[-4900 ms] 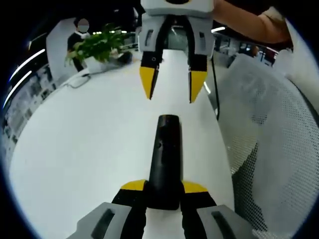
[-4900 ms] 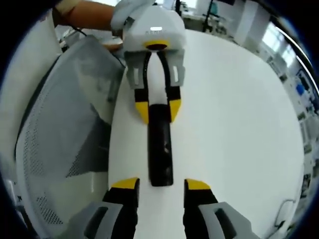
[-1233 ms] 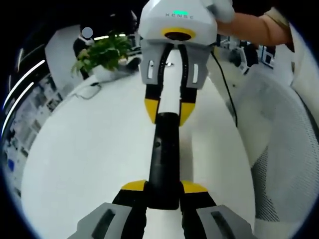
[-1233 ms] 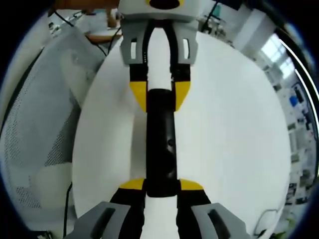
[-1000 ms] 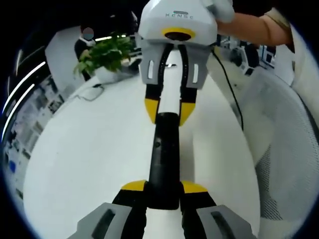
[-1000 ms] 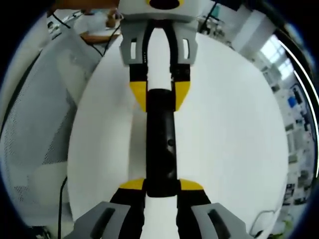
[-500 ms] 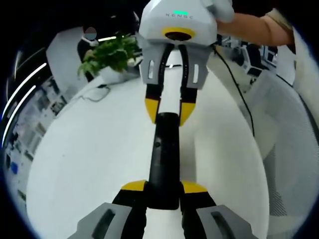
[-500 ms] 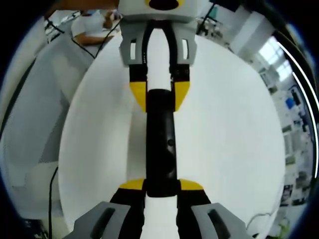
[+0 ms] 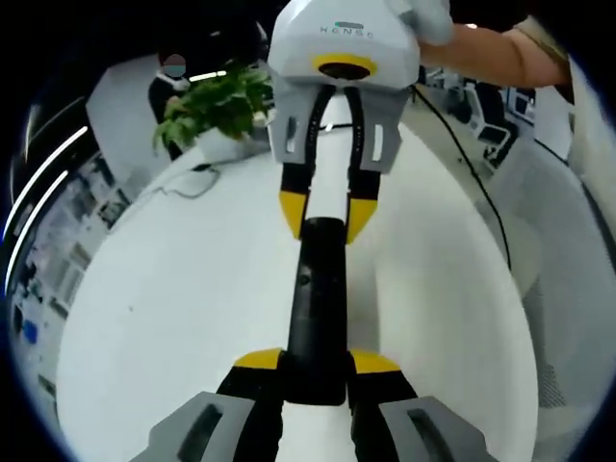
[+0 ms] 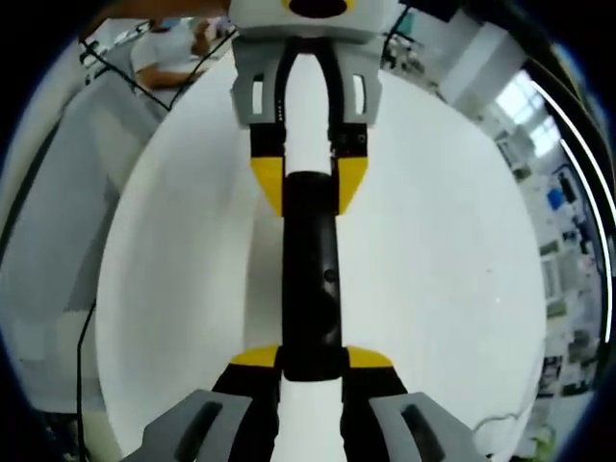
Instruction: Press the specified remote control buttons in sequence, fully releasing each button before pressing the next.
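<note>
slim black bar-shaped remote control [image 9: 318, 298] held lengthwise over the white round table [image 9: 173, 318], gripped at both ends. left gripper [image 9: 316, 371] clamped on its near end in the left gripper view, yellow tips touching it. right gripper [image 10: 311, 364] clamped on the other end, seen opposite at [image 9: 327, 214]. green leafy potted plant [image 9: 217, 101] at the far table edge.
</note>
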A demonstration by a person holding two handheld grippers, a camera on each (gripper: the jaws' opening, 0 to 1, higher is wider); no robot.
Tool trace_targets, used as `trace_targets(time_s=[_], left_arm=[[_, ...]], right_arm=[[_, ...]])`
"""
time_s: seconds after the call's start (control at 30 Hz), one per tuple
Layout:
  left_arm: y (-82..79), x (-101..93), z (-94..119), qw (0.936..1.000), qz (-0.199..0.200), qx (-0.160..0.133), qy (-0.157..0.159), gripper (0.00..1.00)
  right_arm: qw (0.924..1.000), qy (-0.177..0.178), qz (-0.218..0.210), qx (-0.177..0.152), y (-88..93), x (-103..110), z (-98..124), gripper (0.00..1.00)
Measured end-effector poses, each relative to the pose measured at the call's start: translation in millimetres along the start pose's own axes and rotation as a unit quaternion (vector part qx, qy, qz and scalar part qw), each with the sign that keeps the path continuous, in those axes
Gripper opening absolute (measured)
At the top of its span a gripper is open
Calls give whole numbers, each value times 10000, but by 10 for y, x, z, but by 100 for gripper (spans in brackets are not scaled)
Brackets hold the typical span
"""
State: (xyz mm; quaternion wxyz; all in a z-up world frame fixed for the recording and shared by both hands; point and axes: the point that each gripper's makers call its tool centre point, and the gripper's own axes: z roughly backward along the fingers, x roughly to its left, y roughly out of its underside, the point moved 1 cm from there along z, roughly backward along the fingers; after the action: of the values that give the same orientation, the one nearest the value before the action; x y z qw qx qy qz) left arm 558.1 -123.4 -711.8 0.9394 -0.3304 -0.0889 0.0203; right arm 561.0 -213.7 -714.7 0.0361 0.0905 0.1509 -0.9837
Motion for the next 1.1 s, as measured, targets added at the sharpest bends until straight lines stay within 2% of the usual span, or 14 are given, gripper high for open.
trace_targets(time_s=[0.5, 0.6, 1.1], left_arm=[[42, 440, -117, 9999, -24, 96, -62, 24], [63, 539, -155, 9999, -31, 118, -62, 24], [147, 884, -337, 9997, -45, 224, -98, 24]], right_arm=[[9999, 128, 37, 22, 53, -403, -113, 20], [9999, 141, 30, 20, 60, -543, -172, 20], [9998, 196, 5, -16, 167, -847, -364, 20]])
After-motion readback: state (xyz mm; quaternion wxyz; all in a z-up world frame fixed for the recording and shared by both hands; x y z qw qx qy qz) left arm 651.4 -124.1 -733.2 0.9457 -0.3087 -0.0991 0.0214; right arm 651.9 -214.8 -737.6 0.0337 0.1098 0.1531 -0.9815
